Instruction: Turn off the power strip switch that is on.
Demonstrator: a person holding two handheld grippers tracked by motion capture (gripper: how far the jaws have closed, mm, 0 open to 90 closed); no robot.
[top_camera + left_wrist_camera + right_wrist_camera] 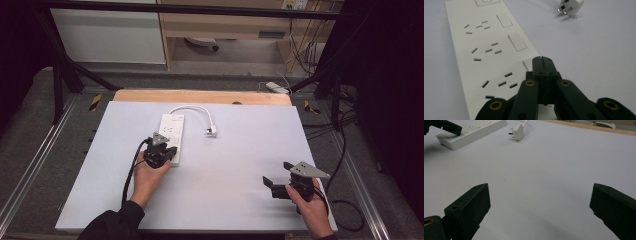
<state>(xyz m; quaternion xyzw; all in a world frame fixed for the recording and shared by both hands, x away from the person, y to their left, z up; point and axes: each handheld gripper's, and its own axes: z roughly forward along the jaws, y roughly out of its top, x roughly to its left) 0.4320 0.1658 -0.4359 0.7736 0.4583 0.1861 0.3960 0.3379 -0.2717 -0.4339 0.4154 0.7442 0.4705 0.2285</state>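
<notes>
Overhead, left gripper [161, 150] sits on the near end of the white power strip [171, 131]; plug [212, 131] lies loose just beside the strip, right gripper [280, 181] well apart. Left gripper view: jaws pressed together, empty, tips over the nearest switch [526, 65], which they half hide; probably pressing it. Right gripper view: jaws spread wide over bare table [554, 170]. Next likely fetching the plug.

Bare table [235, 165] between claws, power strip [171, 131] and plug [212, 131] perhaps blocking far left
</notes>
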